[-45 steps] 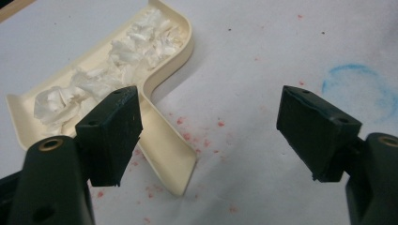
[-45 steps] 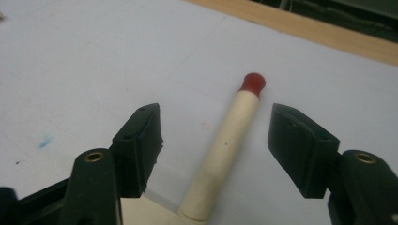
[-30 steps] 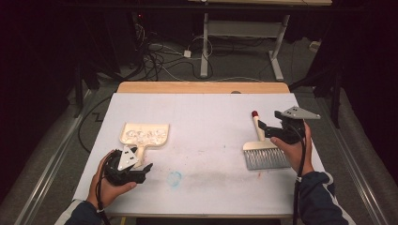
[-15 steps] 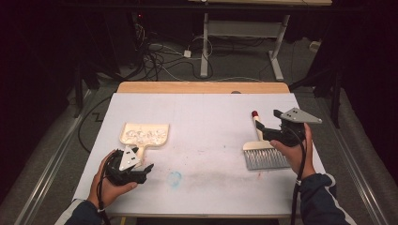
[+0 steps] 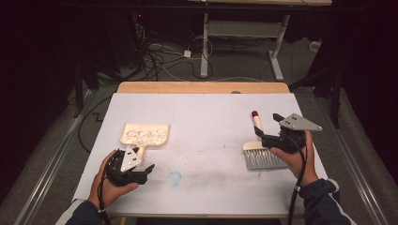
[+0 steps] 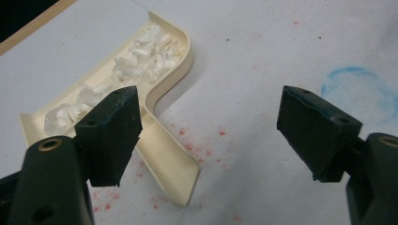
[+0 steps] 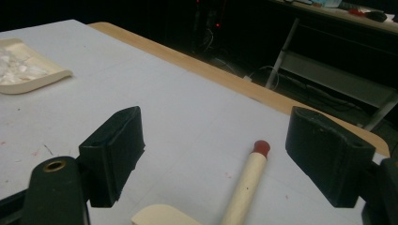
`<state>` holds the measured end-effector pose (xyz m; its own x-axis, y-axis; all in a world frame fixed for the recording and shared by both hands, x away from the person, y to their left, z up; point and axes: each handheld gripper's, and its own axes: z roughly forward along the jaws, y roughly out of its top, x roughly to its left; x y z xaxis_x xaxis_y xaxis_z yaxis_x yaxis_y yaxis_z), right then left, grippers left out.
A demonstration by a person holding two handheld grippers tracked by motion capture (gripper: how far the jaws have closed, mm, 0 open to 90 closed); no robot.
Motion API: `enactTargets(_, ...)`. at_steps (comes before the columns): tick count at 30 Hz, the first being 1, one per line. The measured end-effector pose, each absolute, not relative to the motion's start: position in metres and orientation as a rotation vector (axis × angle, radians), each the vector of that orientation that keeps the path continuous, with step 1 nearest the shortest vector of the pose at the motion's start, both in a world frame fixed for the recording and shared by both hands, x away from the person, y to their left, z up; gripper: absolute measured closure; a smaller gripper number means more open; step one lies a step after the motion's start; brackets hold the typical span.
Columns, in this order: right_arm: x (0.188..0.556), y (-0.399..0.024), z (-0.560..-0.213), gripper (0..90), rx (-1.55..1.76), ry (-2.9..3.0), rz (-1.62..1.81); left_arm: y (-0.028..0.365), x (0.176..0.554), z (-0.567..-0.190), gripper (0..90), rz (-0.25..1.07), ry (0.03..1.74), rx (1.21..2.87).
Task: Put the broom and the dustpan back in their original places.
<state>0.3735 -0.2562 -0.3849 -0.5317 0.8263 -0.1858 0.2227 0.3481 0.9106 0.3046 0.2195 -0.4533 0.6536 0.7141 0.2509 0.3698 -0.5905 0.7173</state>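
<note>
A: Right gripper (image 5: 263, 137) first: we see its jaws spread wide, having just been opening, with nothing pinched; the hand holds it low and level over the brush (image 5: 261, 151).

B: We note that the brush lies flat on the white table (image 5: 211, 117), cream handle with a red tip, grey bristles toward us.

A: Left gripper (image 5: 146, 169) gapes too, beside the dustpan (image 5: 143, 136) handle.

B: We cannot identify the white scraps inside.
</note>
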Motion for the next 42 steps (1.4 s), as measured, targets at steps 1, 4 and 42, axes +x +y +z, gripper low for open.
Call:
enactTargets(1, 0.372, -0.256, -0.385, 20.2, 0.909, 1.961, 1.179, 0.219, 0.305, -0.453, 21.1, 0.705, 0.837, 2.235)
enactTargets(4, 0.367, -0.257, -0.385, 20.3, 0.901, 1.964, 1.175, 0.22, 0.305, -0.453, 20.9, 0.707, 0.841, 2.229)
enactTargets(42, 0.32, -0.266, -0.424, 21.1, 0.795, 2.022, 1.137, 0.214, 0.304, -0.457, 18.8, 0.678, 0.824, 2.262)
